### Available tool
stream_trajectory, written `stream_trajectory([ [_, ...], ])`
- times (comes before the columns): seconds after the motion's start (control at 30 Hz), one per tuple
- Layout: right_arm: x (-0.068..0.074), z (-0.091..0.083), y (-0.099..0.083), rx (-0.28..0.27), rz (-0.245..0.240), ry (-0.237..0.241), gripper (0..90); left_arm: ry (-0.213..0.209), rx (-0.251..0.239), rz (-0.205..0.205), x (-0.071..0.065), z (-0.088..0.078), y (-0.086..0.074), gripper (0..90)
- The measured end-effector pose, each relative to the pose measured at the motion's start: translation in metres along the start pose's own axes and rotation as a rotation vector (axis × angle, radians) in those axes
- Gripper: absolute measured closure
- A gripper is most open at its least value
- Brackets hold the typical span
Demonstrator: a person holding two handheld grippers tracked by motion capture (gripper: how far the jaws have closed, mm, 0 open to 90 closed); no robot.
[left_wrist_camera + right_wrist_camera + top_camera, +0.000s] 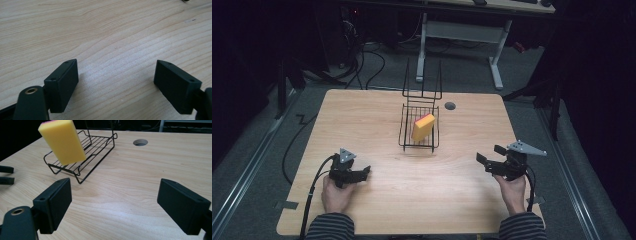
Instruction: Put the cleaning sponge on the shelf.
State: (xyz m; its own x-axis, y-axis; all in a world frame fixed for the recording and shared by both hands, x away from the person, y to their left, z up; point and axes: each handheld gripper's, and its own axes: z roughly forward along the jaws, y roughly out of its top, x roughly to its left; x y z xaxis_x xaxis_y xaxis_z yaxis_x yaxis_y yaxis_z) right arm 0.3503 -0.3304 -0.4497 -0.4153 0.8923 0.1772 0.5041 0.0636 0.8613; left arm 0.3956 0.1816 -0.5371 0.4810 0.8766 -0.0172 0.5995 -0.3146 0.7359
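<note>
The yellow sponge (pixel 424 126) is leaning tilted inside the black wire rack (pixel 405 131) toward the surface's (pixel 362 115) far edge (apparently already placed), while the left tool (pixel 365 173) and right tool (pixel 481 160) are resting apart, both gaping and empty.

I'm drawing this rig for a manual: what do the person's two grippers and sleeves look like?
Both are black handheld tools. The left gripper and the right gripper each carry two blocky, rectangular black jaws with small screw holes, and a grey three-cornered plate on top. A brass-ringed hole sits beside one jaw. A black cable trails back from each. The sleeves are dark with thin light stripes.
</note>
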Motion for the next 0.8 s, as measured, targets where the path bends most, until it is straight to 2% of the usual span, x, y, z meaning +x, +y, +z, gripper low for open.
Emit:
stream_trajectory([
  [0.13, -0.002, -0.001, -0.003, -0.002, 0.003, -0.005, 13.2, 0.000, 0.000, 0.000, 0.000, 0.000, 0.000, 20.2],
  [0.27, -0.005, -0.001, -0.011, 0.000, 0.027, 0.000, 14.1, 0.000, 0.000, 0.000, 0.000, 0.000, 0.000, 20.2],
  [0.47, -0.010, 0.005, -0.022, 0.024, 0.041, -0.016, 14.8, 0.000, 0.000, 0.000, 0.000, 0.000, 0.000, 20.2],
  [0.63, -0.015, 0.011, -0.032, 0.047, 0.078, -0.020, 15.4, 0.000, 0.000, 0.000, 0.000, 0.000, 0.000, 20.2],
  [0.8, -0.015, 0.017, -0.039, 0.068, 0.077, -0.035, 15.8, 0.000, 0.000, 0.000, 0.000, 0.000, 0.000, 20.2],
])
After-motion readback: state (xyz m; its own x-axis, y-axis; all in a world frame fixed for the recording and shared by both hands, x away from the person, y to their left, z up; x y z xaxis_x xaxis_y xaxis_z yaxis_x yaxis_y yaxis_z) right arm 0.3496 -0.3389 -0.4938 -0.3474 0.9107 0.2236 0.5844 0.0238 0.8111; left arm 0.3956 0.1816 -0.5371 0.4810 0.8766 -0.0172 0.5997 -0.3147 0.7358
